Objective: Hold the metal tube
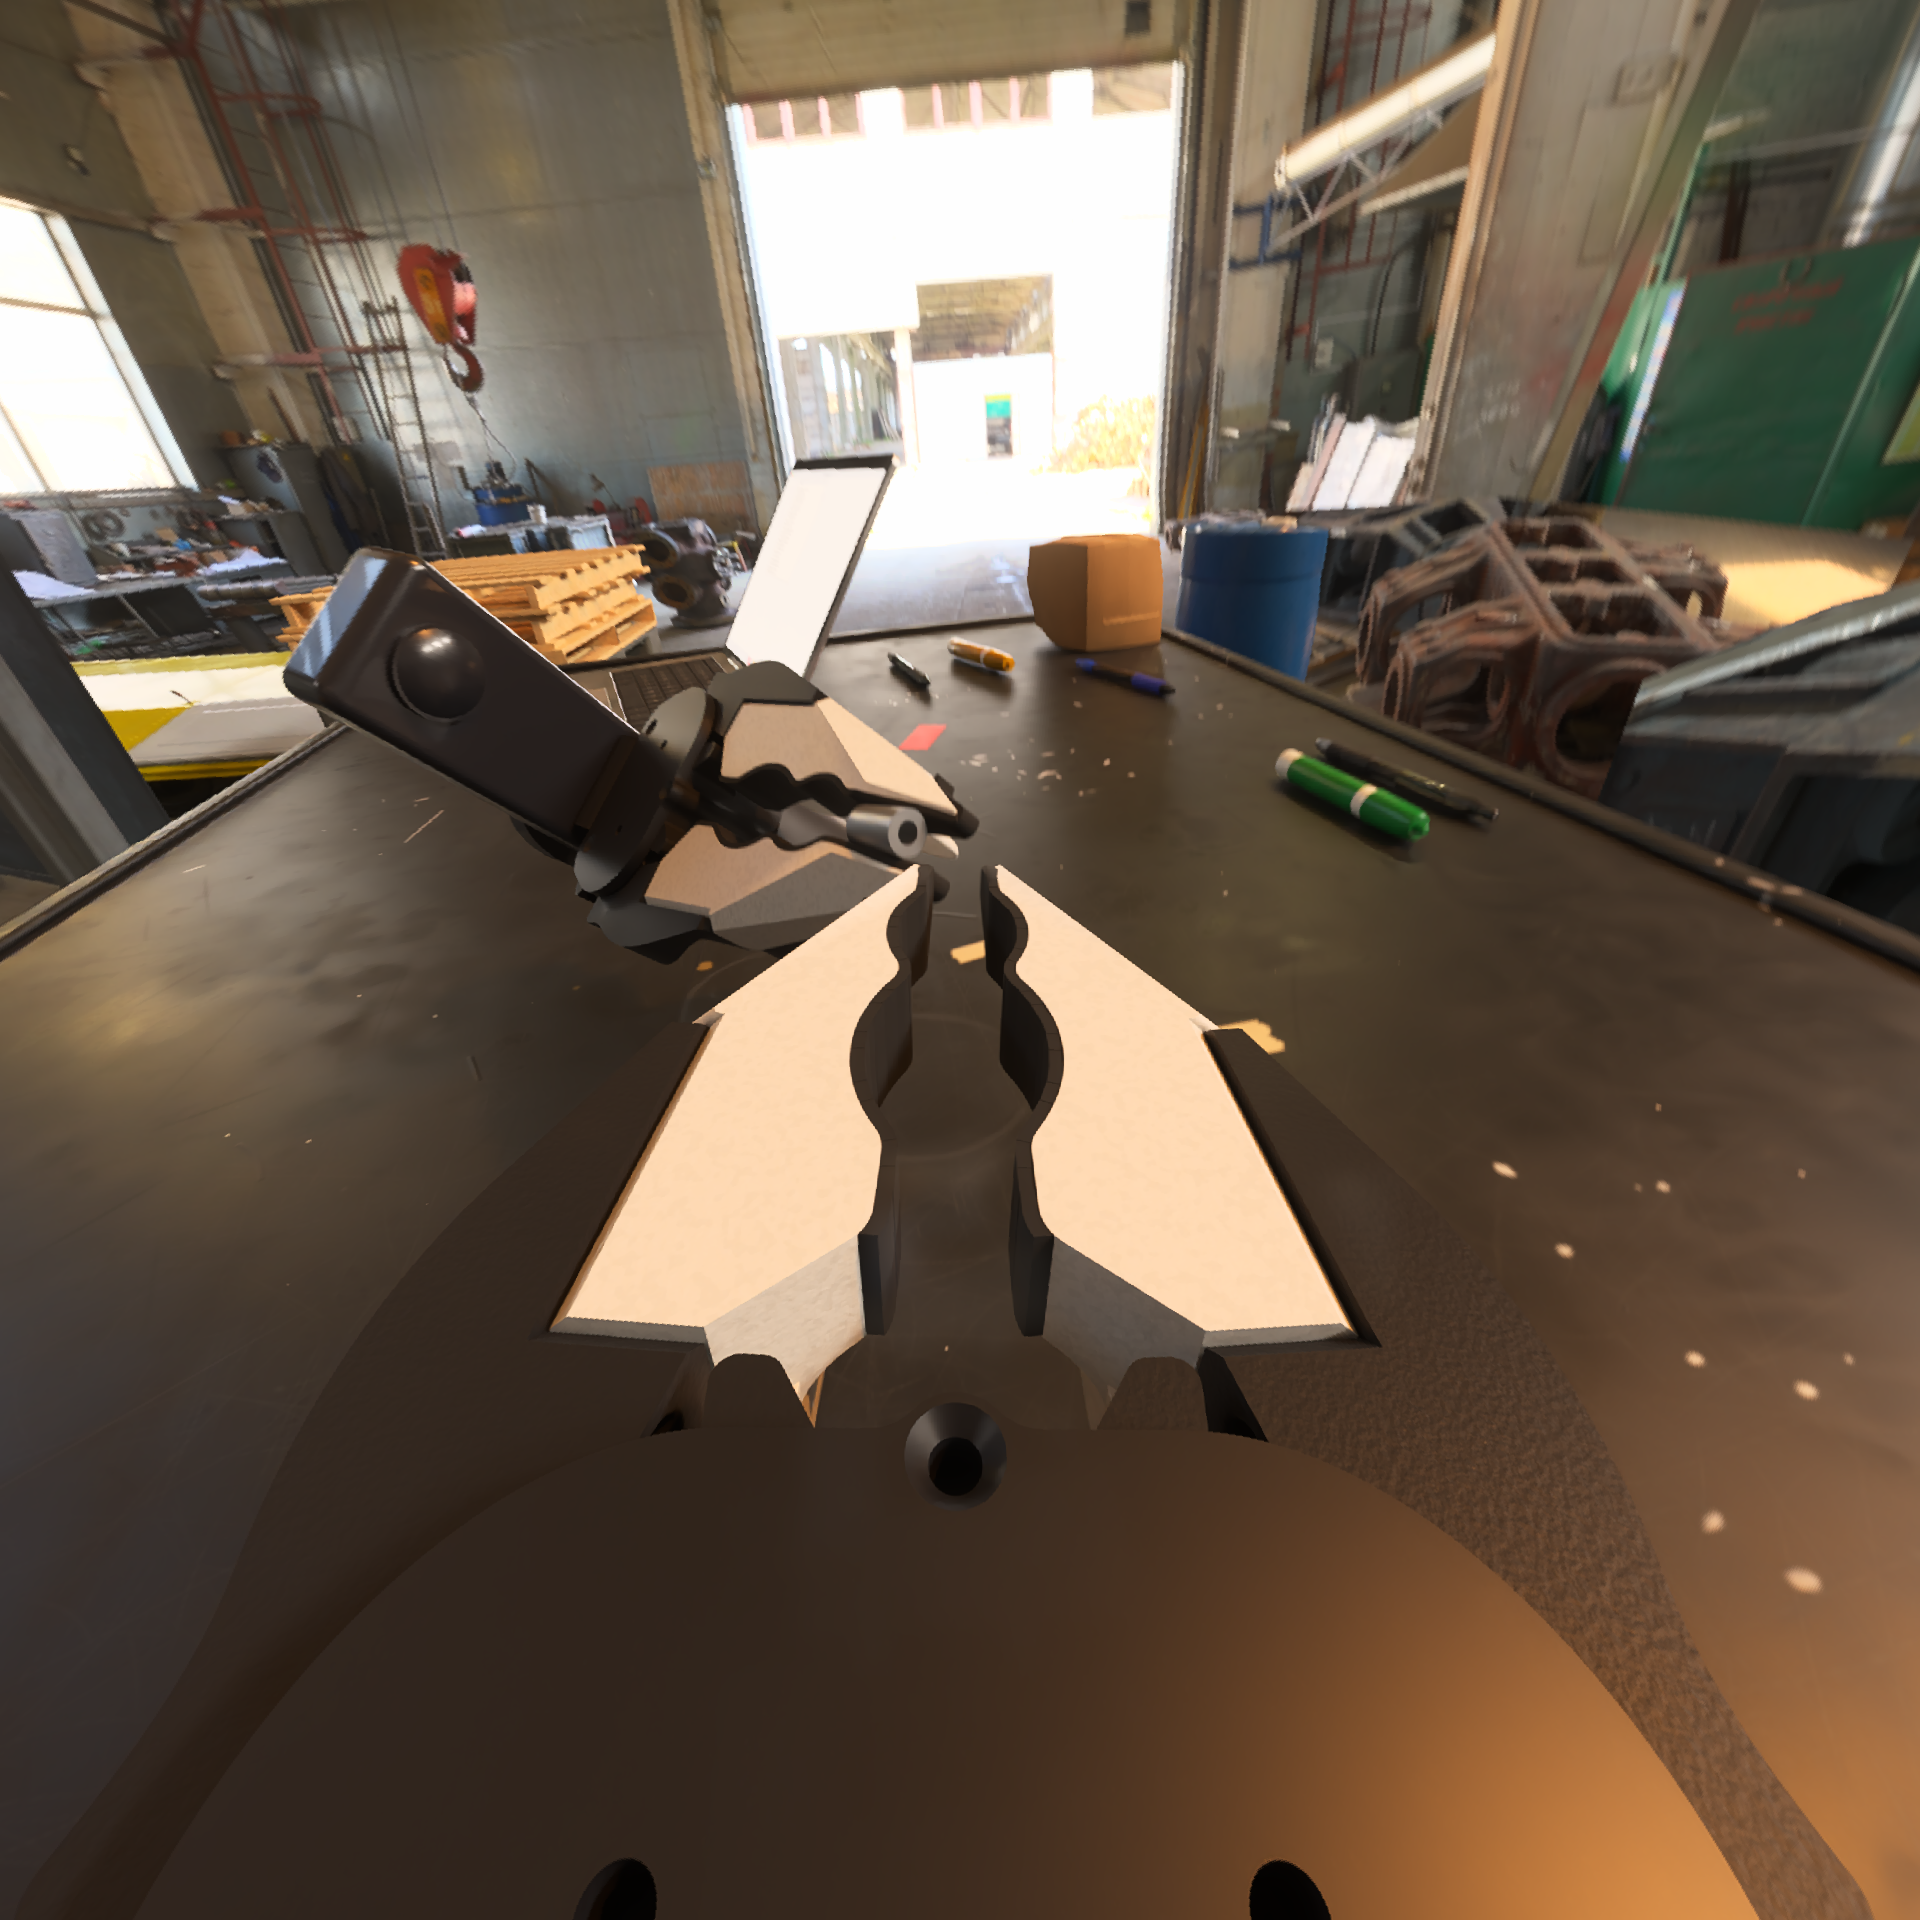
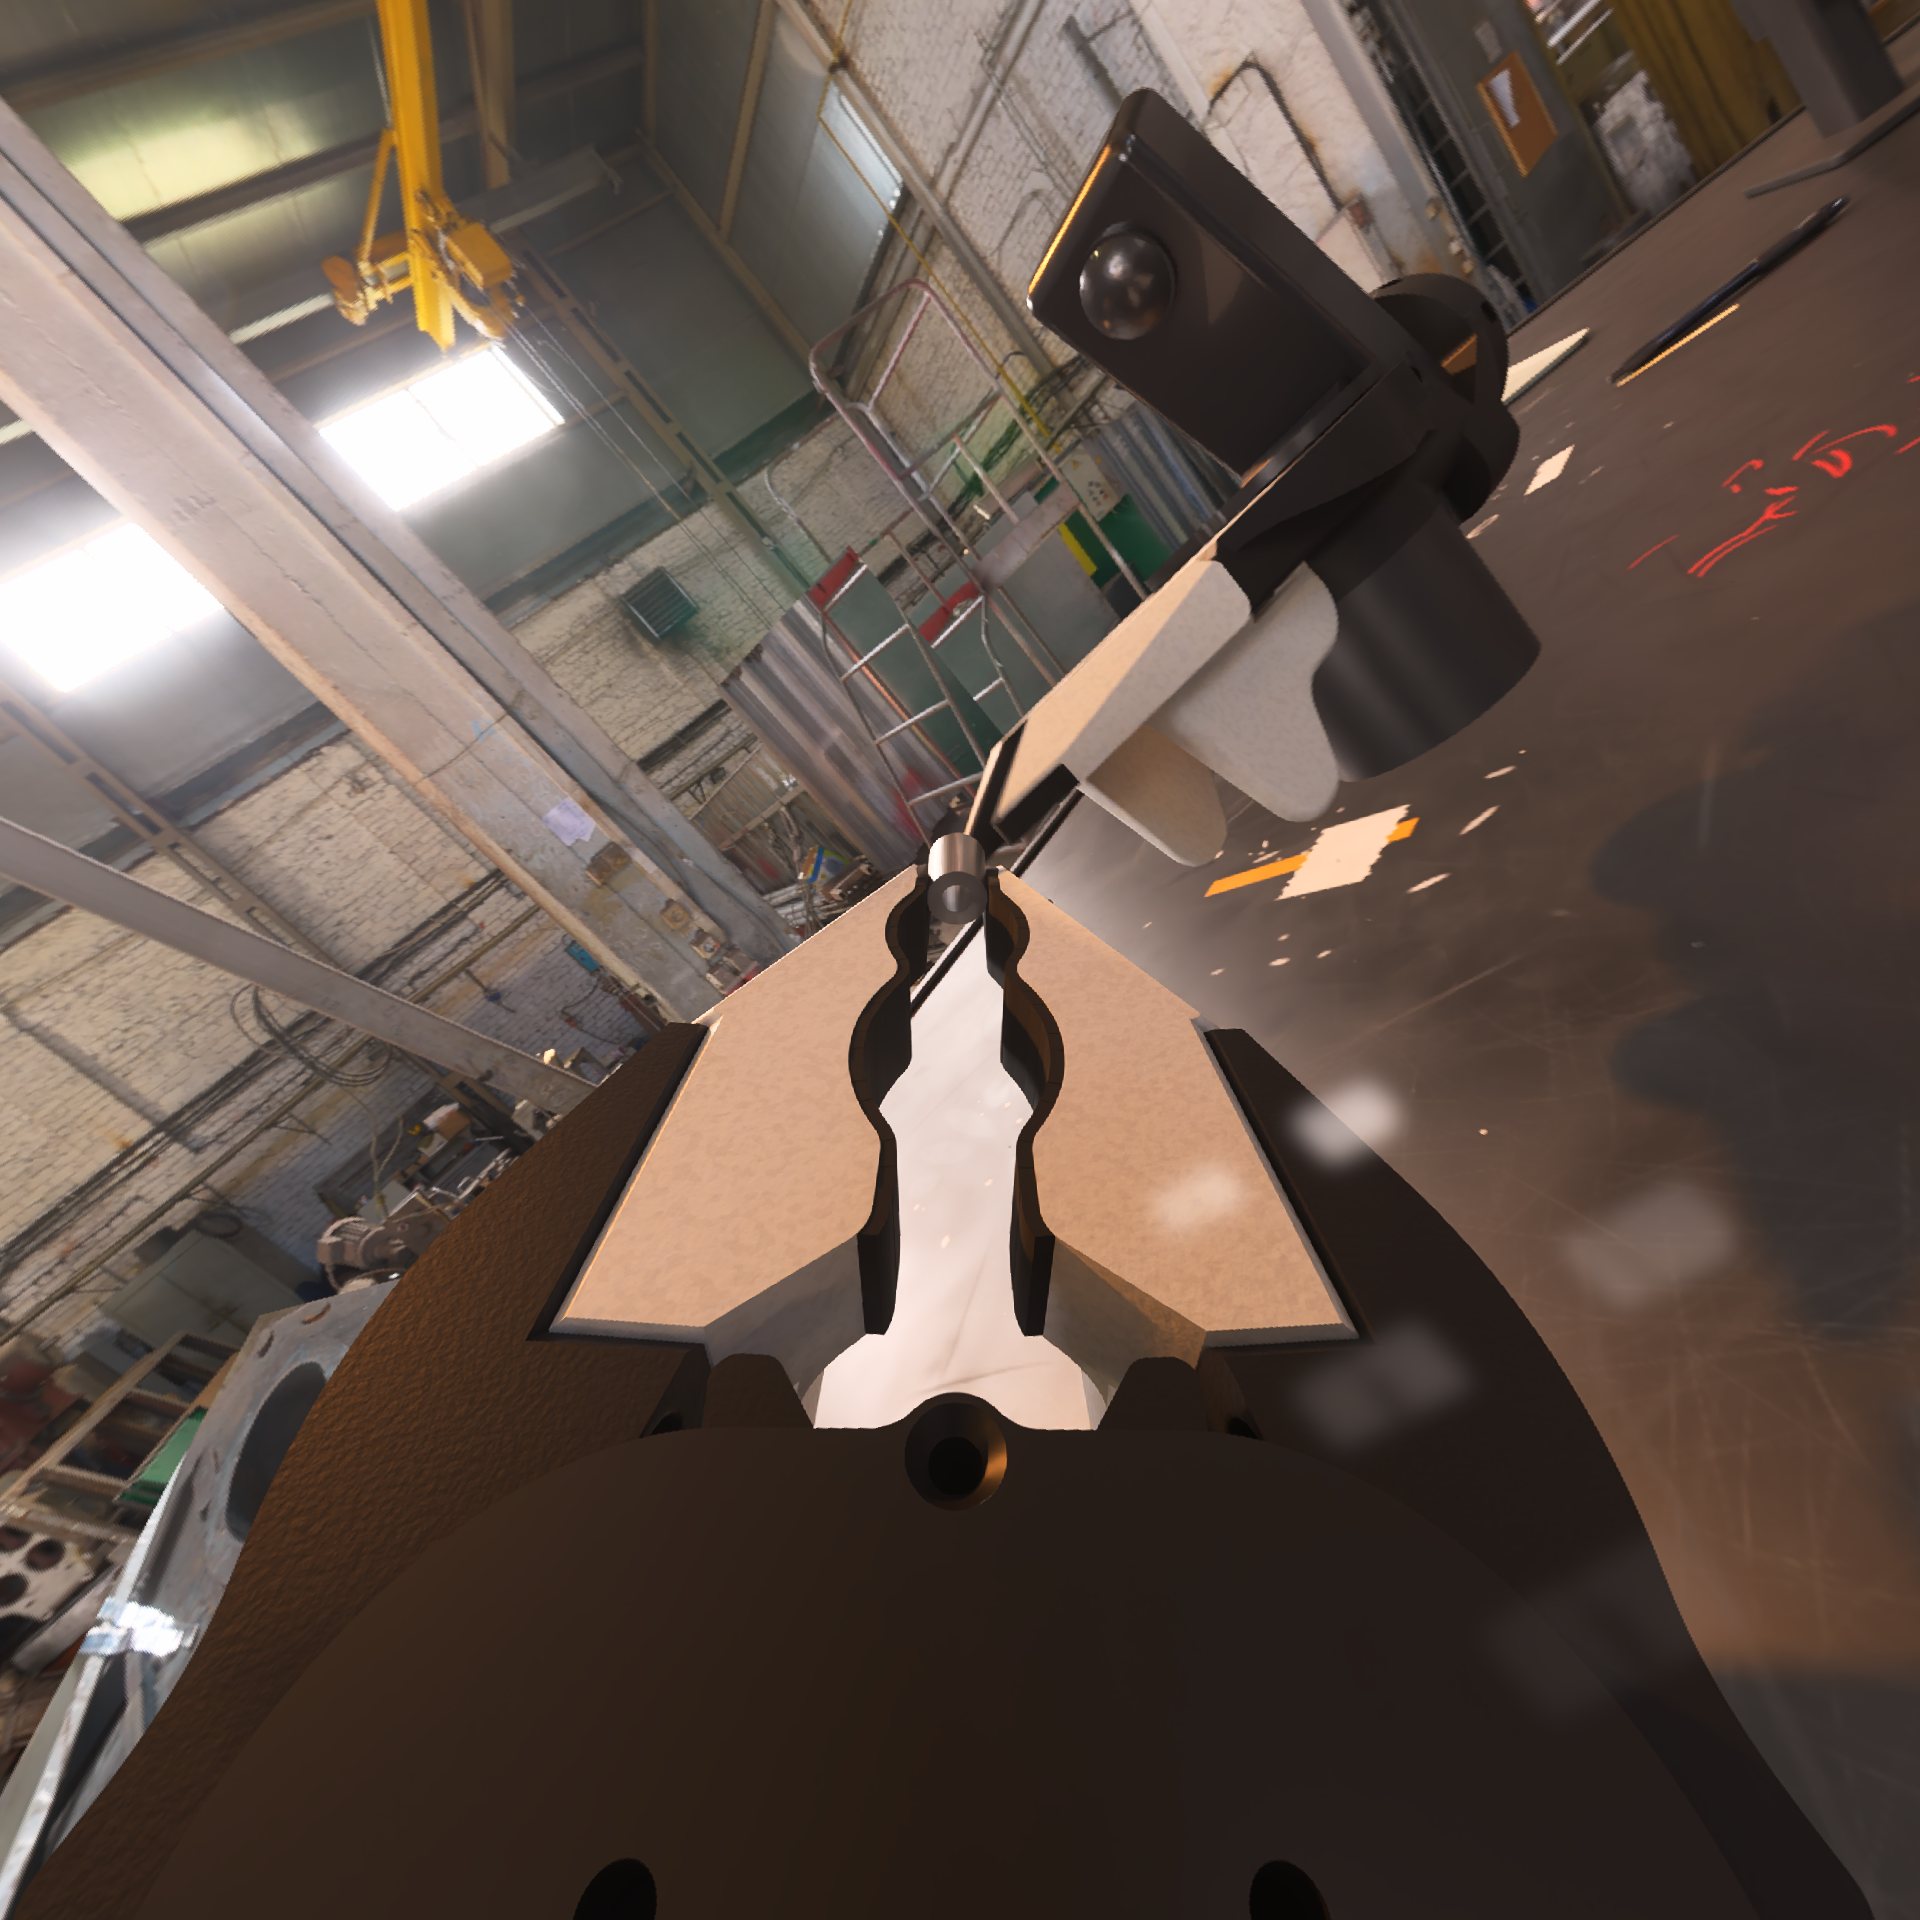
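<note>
The tube (image 1: pixel 885 831) is short, grey and hollow, held off the table (image 1: pixel 312 1039) between the fingertips of the right gripper (image 2: pixel 956 883), which pinches it with one open end facing the left wrist camera. In the right wrist view the tube (image 2: pixel 954 878) sits right at the tips, the fingers pressed against its sides.

The left gripper (image 1: pixel 954 883) holds nothing; its tips stand a narrow gap apart, just beside the tube's end and below it, not touching.

A cardboard box (image 1: pixel 1096 590) sits at the far edge, its inside hidden. An open laptop (image 1: pixel 810 561) stands left of it. A yellow marker (image 1: pixel 982 656), a black pen (image 1: pixel 908 668) and a blue pen (image 1: pixel 1127 677) lie near the far edge; a green marker (image 1: pixel 1351 795) lies by the right edge. The near half of the table is open.
</note>
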`<state>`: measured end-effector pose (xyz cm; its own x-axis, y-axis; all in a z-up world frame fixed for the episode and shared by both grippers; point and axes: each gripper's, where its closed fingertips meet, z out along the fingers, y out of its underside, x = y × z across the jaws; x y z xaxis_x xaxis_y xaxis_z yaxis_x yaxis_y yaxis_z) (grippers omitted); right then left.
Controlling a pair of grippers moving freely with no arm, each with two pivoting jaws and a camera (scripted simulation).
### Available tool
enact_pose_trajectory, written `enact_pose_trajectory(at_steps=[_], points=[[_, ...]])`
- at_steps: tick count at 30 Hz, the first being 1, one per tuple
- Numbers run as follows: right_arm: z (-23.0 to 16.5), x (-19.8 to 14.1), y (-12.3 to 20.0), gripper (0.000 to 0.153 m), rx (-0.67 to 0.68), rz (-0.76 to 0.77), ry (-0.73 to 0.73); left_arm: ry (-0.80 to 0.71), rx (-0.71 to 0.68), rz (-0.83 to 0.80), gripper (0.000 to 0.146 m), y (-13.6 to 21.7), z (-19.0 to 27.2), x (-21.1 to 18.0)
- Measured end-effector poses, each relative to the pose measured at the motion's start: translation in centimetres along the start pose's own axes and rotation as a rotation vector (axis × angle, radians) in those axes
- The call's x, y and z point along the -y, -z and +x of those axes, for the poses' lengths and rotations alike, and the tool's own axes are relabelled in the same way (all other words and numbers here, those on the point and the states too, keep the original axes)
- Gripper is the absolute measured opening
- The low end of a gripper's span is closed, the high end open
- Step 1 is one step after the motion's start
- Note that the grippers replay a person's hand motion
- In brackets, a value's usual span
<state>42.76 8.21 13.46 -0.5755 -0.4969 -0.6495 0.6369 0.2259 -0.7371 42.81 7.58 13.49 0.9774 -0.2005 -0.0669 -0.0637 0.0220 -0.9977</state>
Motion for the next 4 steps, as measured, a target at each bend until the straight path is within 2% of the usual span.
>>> enact_pose_trajectory(at_steps=[4], points=[[-0.15,-0.2,-0.17,0.009,0.002,-0.016,0.003,-0.054,0.002,-0.02,0.013,0.02,0.19,-0.22]])
